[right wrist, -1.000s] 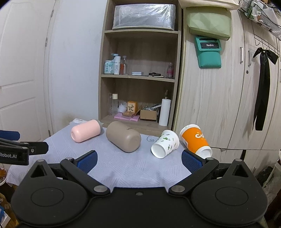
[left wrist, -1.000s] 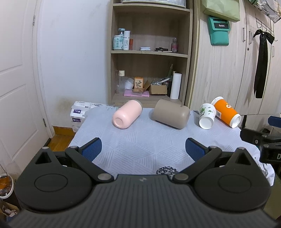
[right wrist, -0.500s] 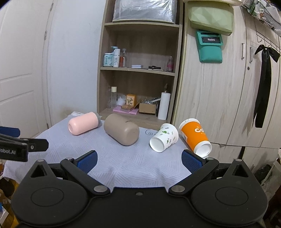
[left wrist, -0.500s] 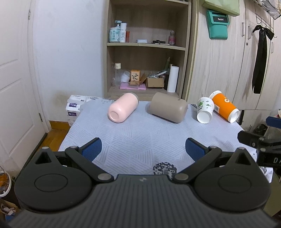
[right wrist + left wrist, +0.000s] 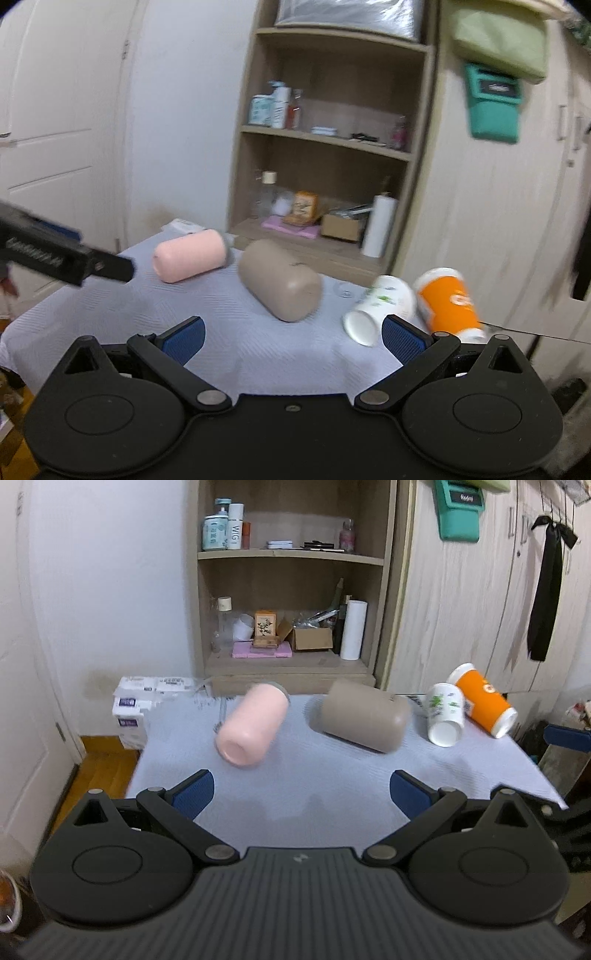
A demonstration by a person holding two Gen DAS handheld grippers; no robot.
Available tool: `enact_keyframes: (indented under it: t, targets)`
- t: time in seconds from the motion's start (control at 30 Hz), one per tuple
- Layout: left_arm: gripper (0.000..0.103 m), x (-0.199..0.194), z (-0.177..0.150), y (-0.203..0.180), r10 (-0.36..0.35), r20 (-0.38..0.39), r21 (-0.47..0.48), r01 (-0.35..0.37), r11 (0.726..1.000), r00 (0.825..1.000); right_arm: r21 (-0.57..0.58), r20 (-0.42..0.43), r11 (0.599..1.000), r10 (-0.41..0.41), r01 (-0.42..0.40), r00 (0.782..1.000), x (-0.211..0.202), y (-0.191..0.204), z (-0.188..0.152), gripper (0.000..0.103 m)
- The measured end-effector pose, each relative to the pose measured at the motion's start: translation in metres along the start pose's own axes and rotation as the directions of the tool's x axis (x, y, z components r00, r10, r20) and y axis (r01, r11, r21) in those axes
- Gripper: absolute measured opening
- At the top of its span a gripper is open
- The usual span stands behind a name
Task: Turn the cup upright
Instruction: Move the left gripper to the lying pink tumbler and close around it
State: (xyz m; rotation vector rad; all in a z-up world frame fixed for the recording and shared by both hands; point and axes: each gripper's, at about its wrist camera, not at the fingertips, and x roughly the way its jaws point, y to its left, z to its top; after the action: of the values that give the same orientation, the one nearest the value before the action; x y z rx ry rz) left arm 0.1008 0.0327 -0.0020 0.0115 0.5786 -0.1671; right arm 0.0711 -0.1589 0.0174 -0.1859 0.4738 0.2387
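Note:
Several cups lie on their sides on a table with a pale blue-grey cloth (image 5: 332, 782). From left to right: a pink cup (image 5: 253, 725) (image 5: 192, 254), a large taupe cup (image 5: 360, 720) (image 5: 282, 280), a white floral paper cup (image 5: 445, 714) (image 5: 378, 308) and an orange paper cup (image 5: 484, 701) (image 5: 448, 299). My left gripper (image 5: 301, 794) is open and empty above the near part of the cloth, in front of the pink cup. My right gripper (image 5: 291, 338) is open and empty, near the white cup's mouth.
A wooden shelf unit (image 5: 291, 590) with bottles, boxes and a paper roll stands behind the table. Wardrobe doors (image 5: 461, 609) are at the right, a white door (image 5: 22, 701) at the left. White packs (image 5: 129, 709) sit by the table's far left corner.
Both grippers have moved forward toward the table; the cups look larger and nearer. The right view has tilted and swung toward the white and orange cups. Both stay open.

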Motion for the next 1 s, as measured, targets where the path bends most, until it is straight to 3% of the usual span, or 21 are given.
enact_keyframes:
  t: [0.2,0.33,0.57,0.67,0.8,0.87,0.93,0.97,1.0]
  targets:
    - [0.101,0.043,0.04,0.027,-0.014,-0.041,0.094,0.018,0.995,0.999,0.067,-0.064,0.987,0.151,-0.146,0.986,0.045,0.002,0.014,0.103]
    - [0.1,0.081,0.062,0.044,-0.07,-0.145,0.119,0.088,0.989,0.987,0.117,-0.108,0.97,0.225,-0.213,0.968,0.074,0.008,0.019,0.103]
    - [0.099,0.149,0.078,0.055,-0.184,-0.328,0.142,0.24,0.96,0.927,0.127,-0.168,0.958,0.277,-0.257,0.946,0.108,0.023,0.023,0.103]
    - [0.099,0.172,0.08,0.06,-0.192,-0.382,0.124,0.256,0.959,0.904,0.133,-0.186,0.955,0.287,-0.266,0.94,0.116,0.027,0.024,0.103]
    - [0.098,0.195,0.083,0.072,-0.202,-0.408,0.067,0.249,0.966,0.891,0.152,-0.214,0.953,0.29,-0.262,0.933,0.127,0.026,0.022,0.103]
    - [0.092,0.201,0.083,0.076,-0.219,-0.421,0.046,0.261,0.964,0.88,0.171,-0.227,0.949,0.298,-0.263,0.927,0.131,0.023,0.02,0.103]
    - [0.079,0.205,0.082,0.08,-0.229,-0.438,0.018,0.263,0.965,0.869,0.181,-0.236,0.949,0.298,-0.259,0.925,0.133,0.022,0.019,0.103]
    - [0.064,0.208,0.082,0.084,-0.219,-0.45,-0.014,0.238,0.971,0.866,0.184,-0.238,0.949,0.294,-0.255,0.926,0.134,0.021,0.019,0.103]
    - [0.062,0.211,0.081,0.087,-0.227,-0.465,-0.05,0.23,0.972,0.856,0.186,-0.24,0.95,0.292,-0.252,0.926,0.135,0.02,0.019,0.103]
